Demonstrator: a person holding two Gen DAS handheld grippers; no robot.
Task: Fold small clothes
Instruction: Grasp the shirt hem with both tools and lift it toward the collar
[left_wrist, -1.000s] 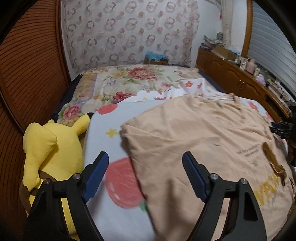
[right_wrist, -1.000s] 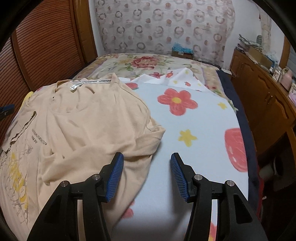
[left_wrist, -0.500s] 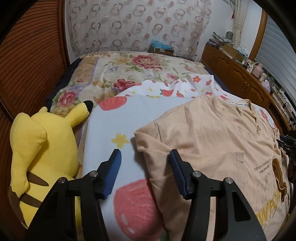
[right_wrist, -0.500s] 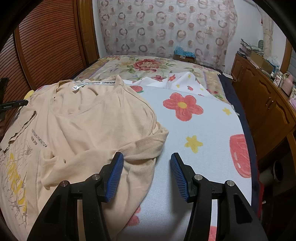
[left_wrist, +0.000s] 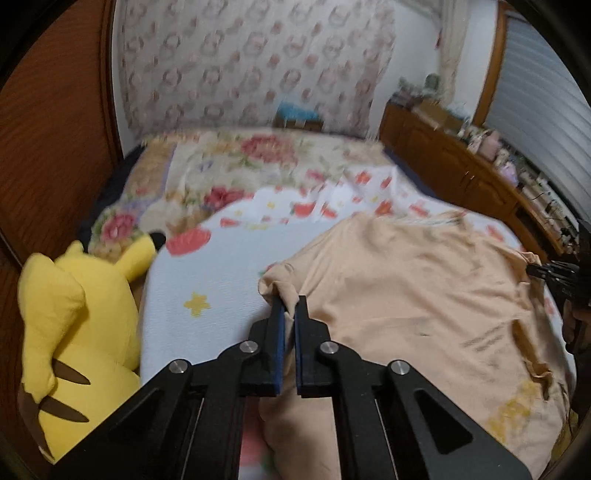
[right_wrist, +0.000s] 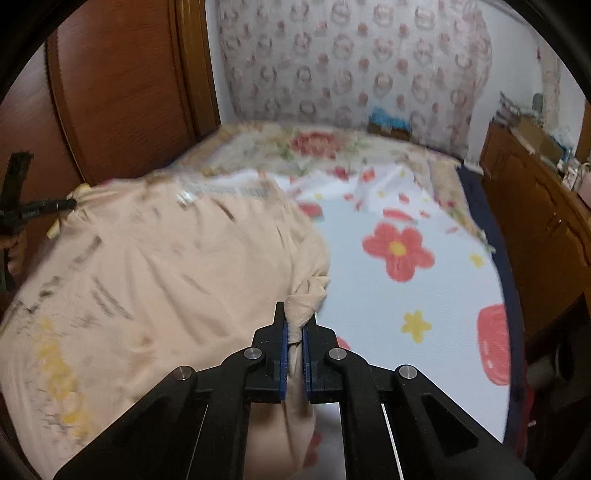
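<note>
The left gripper (left_wrist: 290, 308) is squeezing tight on one sleeve of the peach shirt (left_wrist: 413, 295). The right gripper (right_wrist: 295, 317) is pinching the other sleeve, and a bunch of cloth is sticking out past its tips. The shirt is lying spread on the flower blanket (right_wrist: 406, 280) on the bed, with its neck label pointing away toward the far wall.

What could go wrong? The right side is holding a thick lump — if it is pulling up too fast, the lump could be slipping out and the sleeve dropping. If one side is lifting higher than the other, the shirt is going to twist and the fold will be coming out crooked. Both views are blurry, so I am only guessing that the shirt is being lifted a bit. The yellow plush toy (left_wrist: 77, 317) is sitting just beside the blanket on the left — a wide swing could be bumping it.

There are no boxes or baskets near the shirt. The stuff on the wooden cabinet (left_wrist: 461, 173) is too small to tell.
</note>
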